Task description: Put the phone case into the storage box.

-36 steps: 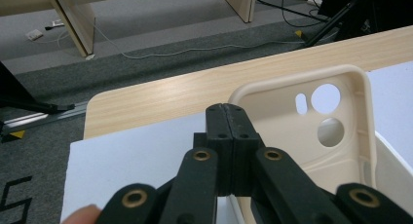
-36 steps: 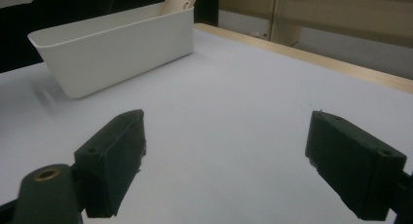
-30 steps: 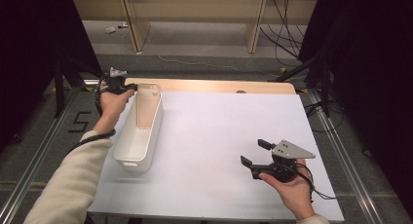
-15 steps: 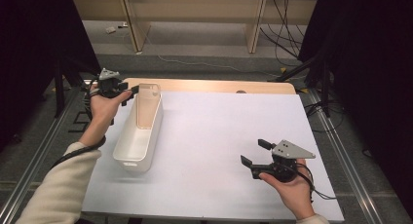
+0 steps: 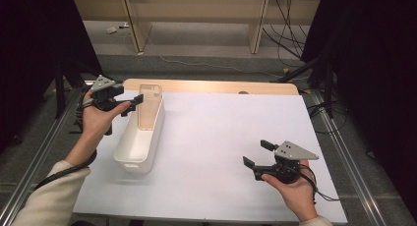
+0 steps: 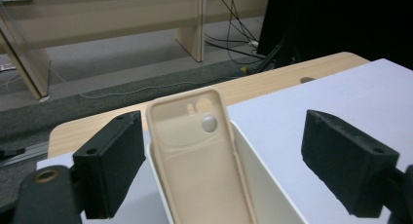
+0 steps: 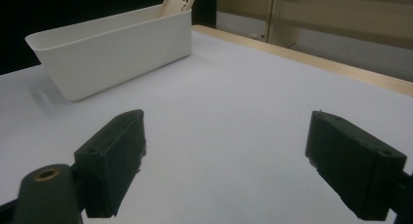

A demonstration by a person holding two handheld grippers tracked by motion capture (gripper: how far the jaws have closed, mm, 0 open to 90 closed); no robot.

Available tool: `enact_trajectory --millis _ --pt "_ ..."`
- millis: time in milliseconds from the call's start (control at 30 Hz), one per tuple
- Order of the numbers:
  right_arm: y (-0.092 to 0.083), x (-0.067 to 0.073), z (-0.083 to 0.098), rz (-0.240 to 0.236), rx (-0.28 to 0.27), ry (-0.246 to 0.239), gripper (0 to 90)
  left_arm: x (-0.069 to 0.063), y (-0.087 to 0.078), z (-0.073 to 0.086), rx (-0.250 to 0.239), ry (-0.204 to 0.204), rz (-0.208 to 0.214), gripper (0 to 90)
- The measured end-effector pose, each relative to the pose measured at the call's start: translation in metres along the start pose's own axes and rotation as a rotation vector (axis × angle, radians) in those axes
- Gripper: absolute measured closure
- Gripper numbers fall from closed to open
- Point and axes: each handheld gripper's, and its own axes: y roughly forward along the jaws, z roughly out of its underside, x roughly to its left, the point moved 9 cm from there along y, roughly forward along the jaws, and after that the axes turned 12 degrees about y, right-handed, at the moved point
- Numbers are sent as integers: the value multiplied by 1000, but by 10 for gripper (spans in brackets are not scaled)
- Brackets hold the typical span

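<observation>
Since a second ago the left gripper (image 5: 129, 102) has drawn back toward nine o'clock, its jaws just opening off the phone case (image 5: 149, 109), which leans released in the white bin (image 5: 133, 159); left gripper view: jaws wide, case (image 6: 202, 160) between, no writing; right gripper (image 7: 226, 160) empty, spread.

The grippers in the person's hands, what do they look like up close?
Each is a black hand-held tool: the left gripper and right gripper both carry a grey three-cornered plate, two blocky black jaws with small holes, and a trailing black cable. The person's sleeve is cream.
</observation>
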Motion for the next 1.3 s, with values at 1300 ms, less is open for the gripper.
enact_trajectory --millis 1300 --pt "-4 -2 0 12 17 -5 159 -124 -59 -3 -214 -141 141 129"
